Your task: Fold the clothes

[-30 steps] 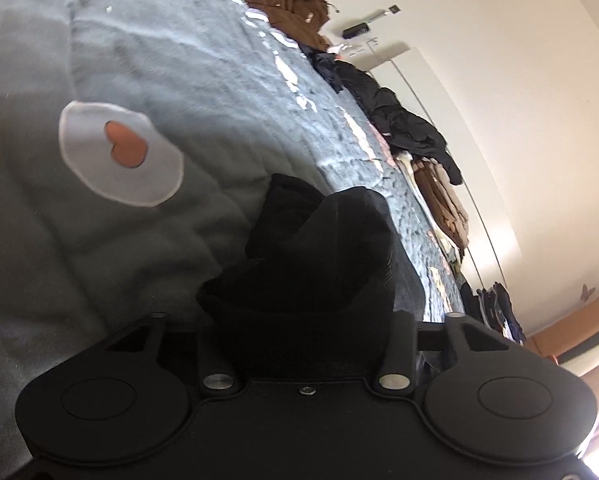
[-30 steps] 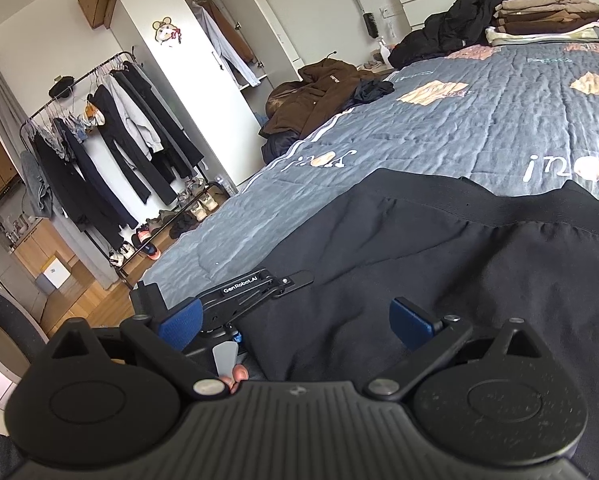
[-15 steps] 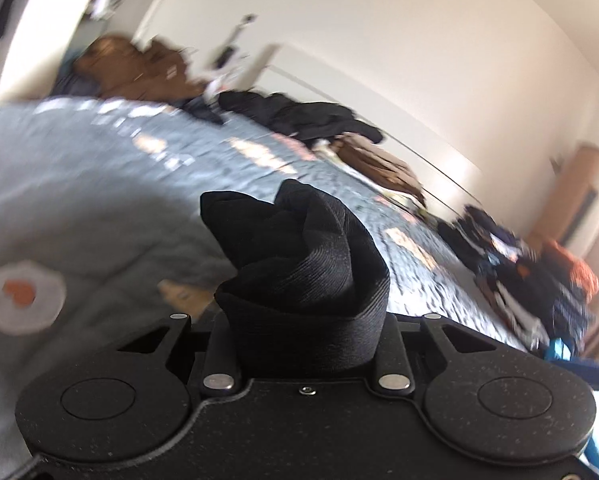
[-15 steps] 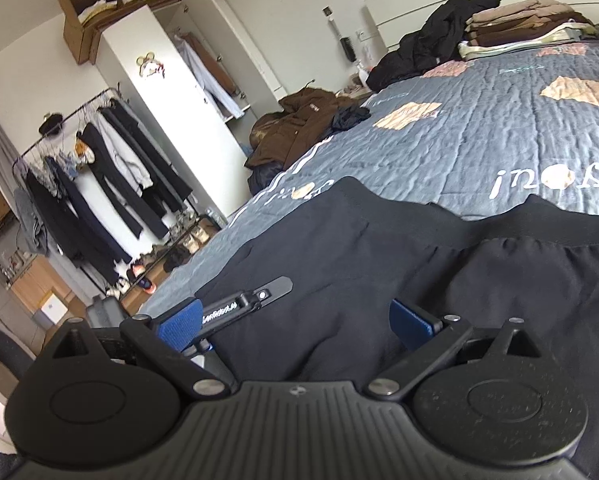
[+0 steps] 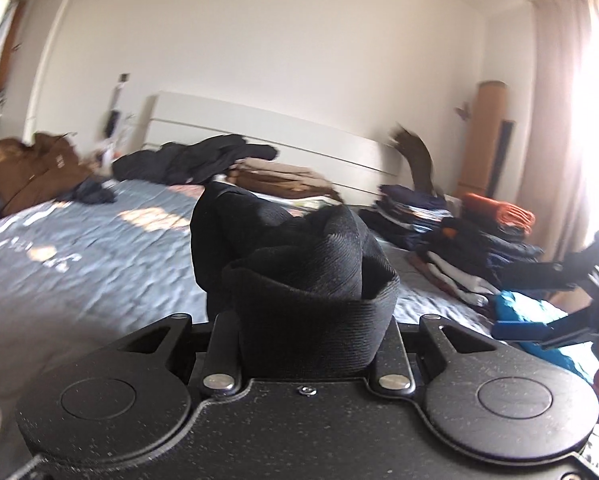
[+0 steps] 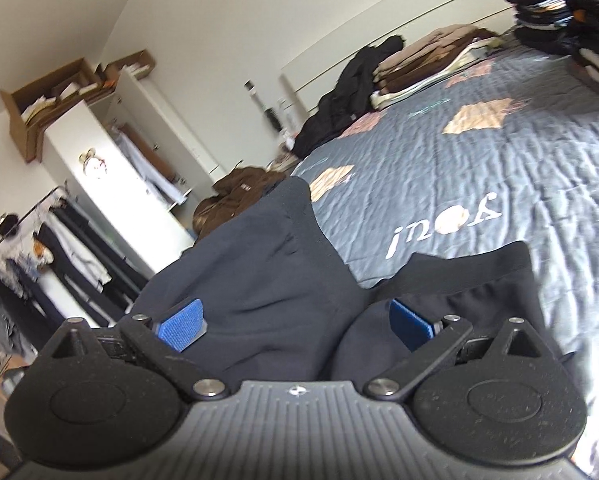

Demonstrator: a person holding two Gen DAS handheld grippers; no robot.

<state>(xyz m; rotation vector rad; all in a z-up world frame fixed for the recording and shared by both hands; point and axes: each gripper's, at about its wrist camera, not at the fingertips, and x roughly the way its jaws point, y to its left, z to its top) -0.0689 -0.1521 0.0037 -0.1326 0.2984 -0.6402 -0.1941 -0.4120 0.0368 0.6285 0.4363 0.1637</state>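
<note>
Your left tool is clamped on a thick bunch of black garment, the ribbed band wedged between its fingers and the cloth held up above the grey-blue bed. Your right tool stands open, its blue pads on either side of the same dark cloth where it drapes toward the quilt, closed on nothing.

The fabric looks soft, light and limp; it will likely sag and crumple wherever it is unsupported, so the firm ribbed band or a seam edge seems the surest place to take hold.

Only the left view shows the grip itself, along with the folded stacks by the window and the right tool at its edge. Only the right view shows how the garment spreads, its band lying on the quilt, plus the wardrobe and clothes rail beyond.
</note>
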